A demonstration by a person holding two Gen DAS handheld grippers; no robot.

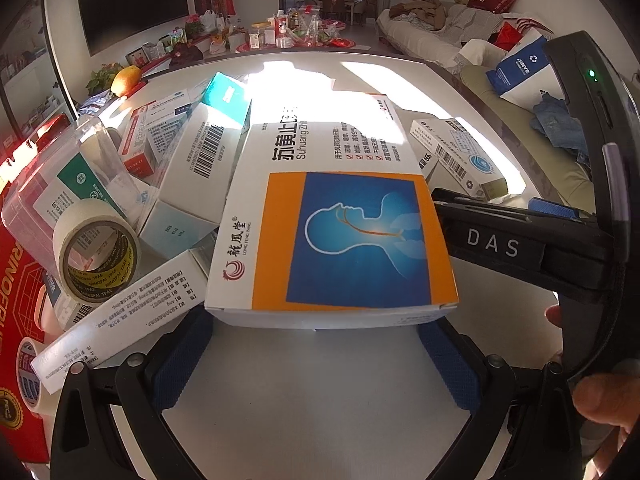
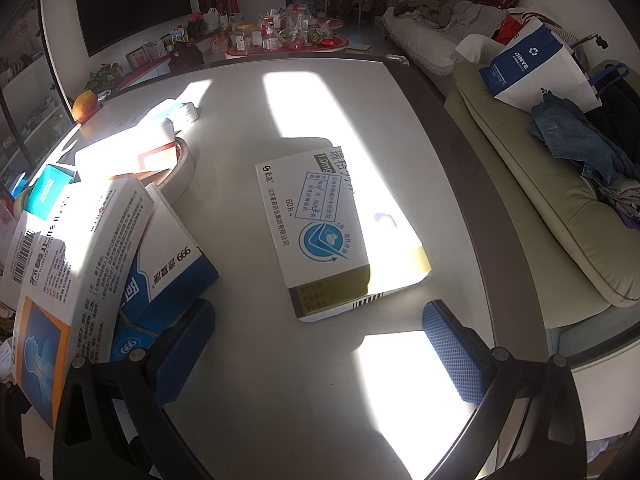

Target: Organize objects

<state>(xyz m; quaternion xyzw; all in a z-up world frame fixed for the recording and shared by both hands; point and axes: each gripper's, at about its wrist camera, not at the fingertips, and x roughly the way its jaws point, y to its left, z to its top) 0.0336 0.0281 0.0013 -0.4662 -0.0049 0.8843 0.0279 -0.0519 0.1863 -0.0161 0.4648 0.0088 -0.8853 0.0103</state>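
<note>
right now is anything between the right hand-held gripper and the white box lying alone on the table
Nothing visible. The right hand-held gripper is open, with only bare table between its fingers and the white box just ahead.

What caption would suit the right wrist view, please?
Open right tongs near a white box on the sunlit table.

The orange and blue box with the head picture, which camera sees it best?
The left wrist view. There the orange and blue box fills the middle, top face and head drawing plain, between the left gripper's pads. The right wrist view catches only a slanted, shadowed slice of it at the left edge.
</note>
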